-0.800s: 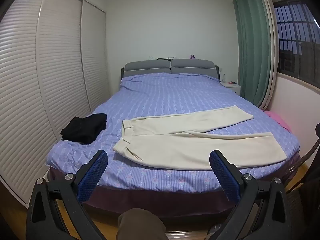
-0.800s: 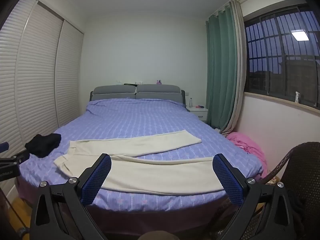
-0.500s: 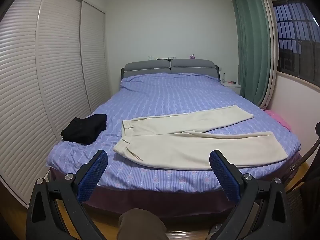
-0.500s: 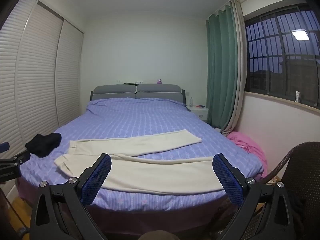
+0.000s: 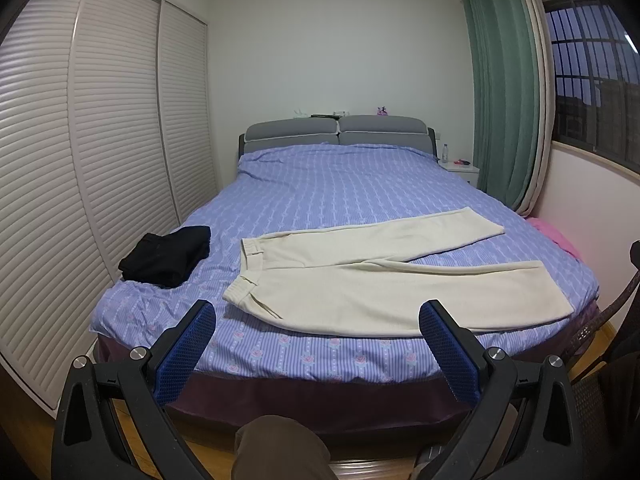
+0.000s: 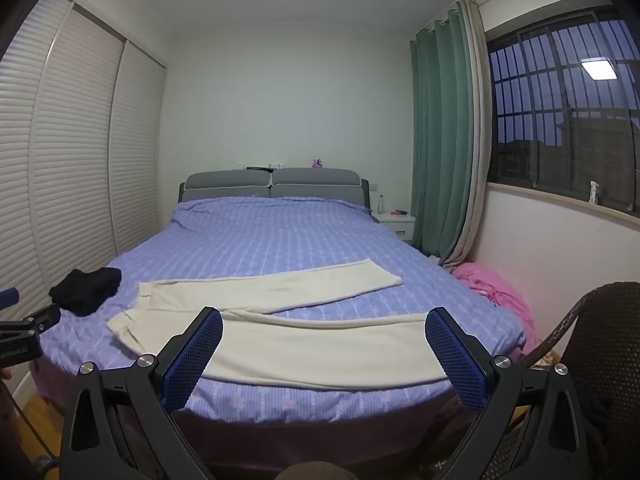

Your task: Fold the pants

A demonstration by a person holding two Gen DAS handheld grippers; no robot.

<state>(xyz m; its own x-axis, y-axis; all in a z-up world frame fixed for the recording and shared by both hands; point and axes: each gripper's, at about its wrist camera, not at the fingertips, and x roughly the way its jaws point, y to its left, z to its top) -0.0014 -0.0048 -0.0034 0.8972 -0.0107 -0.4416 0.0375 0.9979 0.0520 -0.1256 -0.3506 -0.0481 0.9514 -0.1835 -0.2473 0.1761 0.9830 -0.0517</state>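
Observation:
Cream pants (image 5: 360, 276) lie flat on the purple bed (image 5: 340, 184), waistband to the left, both legs spread out to the right in a narrow V. They also show in the right wrist view (image 6: 280, 320). My left gripper (image 5: 318, 312) is open and empty, held off the foot of the bed in front of the pants. My right gripper (image 6: 324, 316) is open and empty too, facing the near leg from beyond the bed's edge. Part of the left gripper (image 6: 24, 328) shows at the left edge of the right wrist view.
A folded black garment (image 5: 168, 256) lies on the bed left of the pants. White louvred wardrobe doors (image 5: 80, 160) run along the left. A pink cloth (image 6: 492, 284) and a dark wicker chair (image 6: 600, 340) stand right of the bed. A white nightstand (image 6: 396, 222) is by the green curtain (image 6: 444, 140).

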